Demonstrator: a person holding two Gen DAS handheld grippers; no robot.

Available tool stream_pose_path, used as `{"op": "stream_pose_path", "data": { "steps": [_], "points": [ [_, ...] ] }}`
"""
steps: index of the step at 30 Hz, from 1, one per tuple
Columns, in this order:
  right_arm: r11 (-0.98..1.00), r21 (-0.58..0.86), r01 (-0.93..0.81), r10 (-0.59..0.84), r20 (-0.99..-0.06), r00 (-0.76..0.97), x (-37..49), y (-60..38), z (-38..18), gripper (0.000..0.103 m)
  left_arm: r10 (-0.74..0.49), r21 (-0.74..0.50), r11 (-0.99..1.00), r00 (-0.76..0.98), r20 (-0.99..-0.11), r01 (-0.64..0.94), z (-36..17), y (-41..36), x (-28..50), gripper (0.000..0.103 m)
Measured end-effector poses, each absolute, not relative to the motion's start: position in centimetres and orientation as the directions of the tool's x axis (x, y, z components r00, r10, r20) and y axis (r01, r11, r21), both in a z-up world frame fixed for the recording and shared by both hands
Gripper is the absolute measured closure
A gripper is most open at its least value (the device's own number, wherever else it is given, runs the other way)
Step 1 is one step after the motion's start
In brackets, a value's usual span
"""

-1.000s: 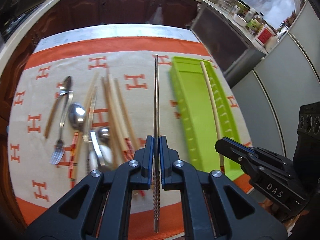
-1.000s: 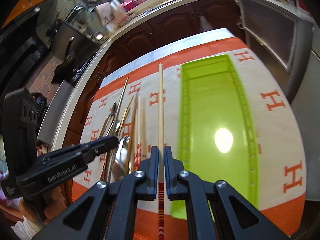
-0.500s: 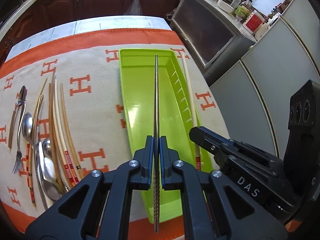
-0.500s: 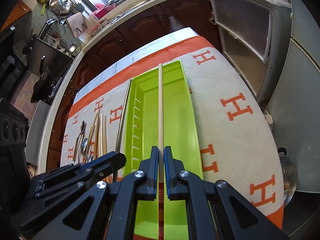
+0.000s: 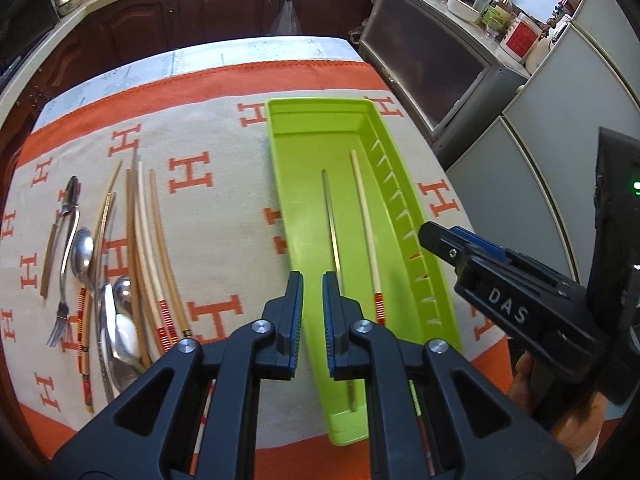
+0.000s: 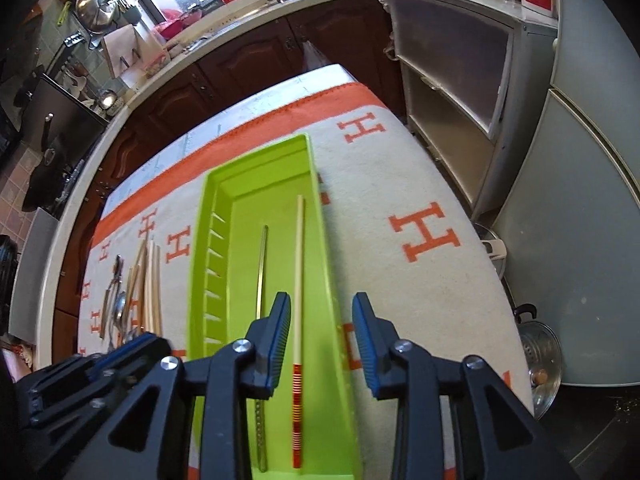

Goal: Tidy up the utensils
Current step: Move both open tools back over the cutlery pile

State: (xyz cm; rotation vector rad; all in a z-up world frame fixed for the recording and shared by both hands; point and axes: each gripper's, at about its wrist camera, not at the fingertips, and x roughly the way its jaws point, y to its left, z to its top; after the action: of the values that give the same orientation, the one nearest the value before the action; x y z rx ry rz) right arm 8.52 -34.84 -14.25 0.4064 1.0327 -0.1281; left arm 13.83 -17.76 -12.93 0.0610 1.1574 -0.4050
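Note:
A lime green tray [image 5: 320, 120] [image 6: 212, 208] lies lengthwise on the orange and cream cloth. A metal chopstick [image 5: 331, 220] [image 6: 262, 268] and a wooden chopstick with a red-striped end [image 5: 366, 232] [image 6: 298, 264] lie side by side inside it. My left gripper [image 5: 313, 288] is open and empty above the tray's near left wall. My right gripper [image 6: 322, 312] is open wide and empty above the tray's near right wall; it also shows in the left wrist view [image 5: 436, 236]. Loose wooden chopsticks [image 5: 150, 248], spoons [image 5: 82, 256] and a fork [image 5: 60, 312] lie left of the tray.
The cloth [image 5: 216, 216] covers a table whose right edge [image 6: 472, 240] drops off toward grey cabinets [image 6: 580, 200]. A pot lid [image 6: 538, 364] sits on the floor at right. Dark wooden kitchen cabinets [image 5: 224, 0] stand beyond the table's far end.
Both grippers have opened. The metal chopstick left my left gripper and the wooden chopstick left my right gripper; both now lie in the green tray. Both grippers have pulled back slightly.

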Motion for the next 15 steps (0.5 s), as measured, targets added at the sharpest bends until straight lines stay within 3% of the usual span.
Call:
{"op": "stream_pose_path", "data": {
  "steps": [4,5,6,15],
  "points": [
    [0.927,0.245,0.285,0.077,-0.865,0.496,8.5,-34.6,-15.4,0.075,-0.248,-0.124,0.937,0.376,-0.893,0.325,-12.2,-15.7,13.3,0.096],
    [0.928,0.246,0.279,0.079,-0.864,0.498,8.5,-34.4,-15.5,0.087,-0.238,-0.115,0.942,0.386,-0.891,0.315,-12.1,-15.0,13.3,0.096],
    [0.930,0.246,0.272,0.083,-0.864,0.496,8.5,-34.3,-15.6,0.092,-0.231,-0.109,0.945,0.395,-0.889,0.307,-11.9,-14.3,13.2,0.096],
    [0.945,0.217,0.244,0.075,-0.871,0.486,8.5,-32.7,-15.7,0.098,-0.127,-0.048,0.983,0.477,-0.870,0.175,-10.8,-6.4,13.2,0.096]
  ]
}}
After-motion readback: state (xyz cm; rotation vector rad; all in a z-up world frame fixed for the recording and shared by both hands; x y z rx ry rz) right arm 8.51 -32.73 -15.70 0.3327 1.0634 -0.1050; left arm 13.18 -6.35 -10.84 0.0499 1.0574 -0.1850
